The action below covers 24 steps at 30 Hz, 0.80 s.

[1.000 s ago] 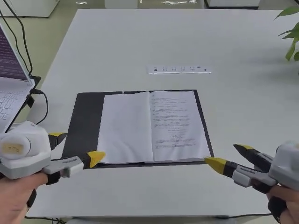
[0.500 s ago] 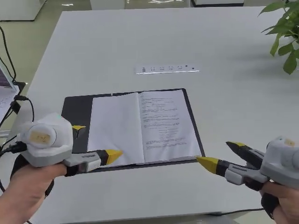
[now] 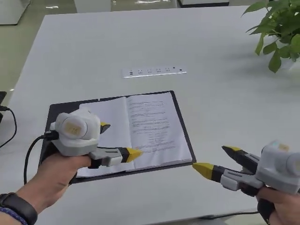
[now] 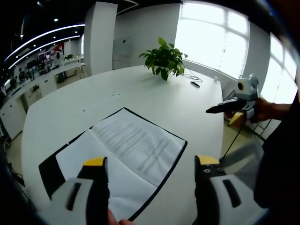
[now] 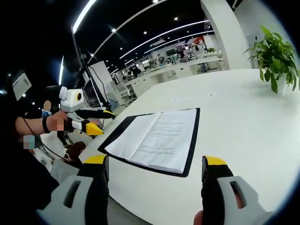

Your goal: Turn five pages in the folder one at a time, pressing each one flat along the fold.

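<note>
The folder [image 3: 61, 110] lies open and flat on the white table [image 3: 211, 70], in the left centre of the head view. Its blank page [image 3: 115, 117] is to the left of the fold and its printed page [image 3: 152, 129] to the right.

The left gripper [image 3: 118, 139] sits over the folder's lower left part. Its jaws are spread wide with nothing between them, and one yellow tip is over the bottom of the blank page, close to the fold. Whether that tip touches the paper cannot be told. In the left gripper view the folder [image 4: 51, 166] lies ahead, with the printed page [image 4: 136, 145] running up between the two jaws.

The right gripper [image 3: 215, 159] is in the lower right of the head view, also wide and holding nothing. It is off the folder, its nearer tip just beside the lower right corner. In its own view the folder [image 5: 192, 140] lies in the centre between the jaws, with the left gripper [image 5: 103, 122] at the folder's left edge.

A power strip [image 3: 153, 71] lies above the folder, apart from it. A plant [image 3: 274, 28] stands in the upper right corner.
</note>
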Each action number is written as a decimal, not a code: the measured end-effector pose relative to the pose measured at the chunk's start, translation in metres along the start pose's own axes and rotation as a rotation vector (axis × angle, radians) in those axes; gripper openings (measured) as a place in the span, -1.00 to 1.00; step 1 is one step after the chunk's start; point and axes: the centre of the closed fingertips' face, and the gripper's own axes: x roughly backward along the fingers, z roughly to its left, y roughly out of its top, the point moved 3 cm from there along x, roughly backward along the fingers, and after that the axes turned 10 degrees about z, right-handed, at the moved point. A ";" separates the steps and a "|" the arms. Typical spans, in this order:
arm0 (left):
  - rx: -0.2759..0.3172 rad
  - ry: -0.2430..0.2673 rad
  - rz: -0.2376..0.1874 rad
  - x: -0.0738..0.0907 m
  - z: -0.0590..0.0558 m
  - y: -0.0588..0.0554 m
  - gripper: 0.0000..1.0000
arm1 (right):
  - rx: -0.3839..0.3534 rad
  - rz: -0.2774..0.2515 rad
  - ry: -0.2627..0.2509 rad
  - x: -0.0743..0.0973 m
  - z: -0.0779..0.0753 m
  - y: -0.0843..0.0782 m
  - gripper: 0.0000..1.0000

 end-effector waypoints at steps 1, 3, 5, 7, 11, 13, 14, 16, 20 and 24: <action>-0.011 -0.003 0.001 -0.005 0.000 0.002 0.49 | -0.001 0.001 0.000 0.000 0.000 0.000 0.62; -0.019 -0.012 0.004 -0.015 -0.004 0.007 0.48 | -0.001 0.003 -0.001 0.000 -0.001 0.000 0.62; -0.039 -0.022 0.018 -0.025 -0.009 0.010 0.48 | -0.002 0.003 -0.001 0.000 -0.002 0.001 0.62; -0.052 -0.032 0.020 -0.035 -0.014 0.014 0.48 | -0.001 0.005 0.000 0.000 -0.002 0.001 0.62; -0.087 -0.049 0.042 -0.059 -0.018 0.018 0.48 | 0.000 0.009 -0.001 -0.001 -0.004 0.001 0.62; -0.099 -0.056 0.049 -0.070 -0.021 0.021 0.47 | 0.006 0.013 -0.001 -0.001 -0.004 0.001 0.62; -0.100 -0.058 0.050 -0.072 -0.022 0.021 0.47 | 0.008 0.015 -0.002 -0.001 -0.004 0.001 0.62; -0.111 -0.068 0.057 -0.087 -0.026 0.024 0.47 | 0.014 0.024 -0.003 -0.002 -0.005 0.000 0.62; -0.126 -0.079 0.070 -0.110 -0.035 0.028 0.46 | 0.022 0.040 0.000 -0.004 -0.005 -0.003 0.62; -0.145 -0.087 0.089 -0.128 -0.043 0.027 0.46 | 0.029 0.051 0.003 -0.007 -0.005 -0.005 0.61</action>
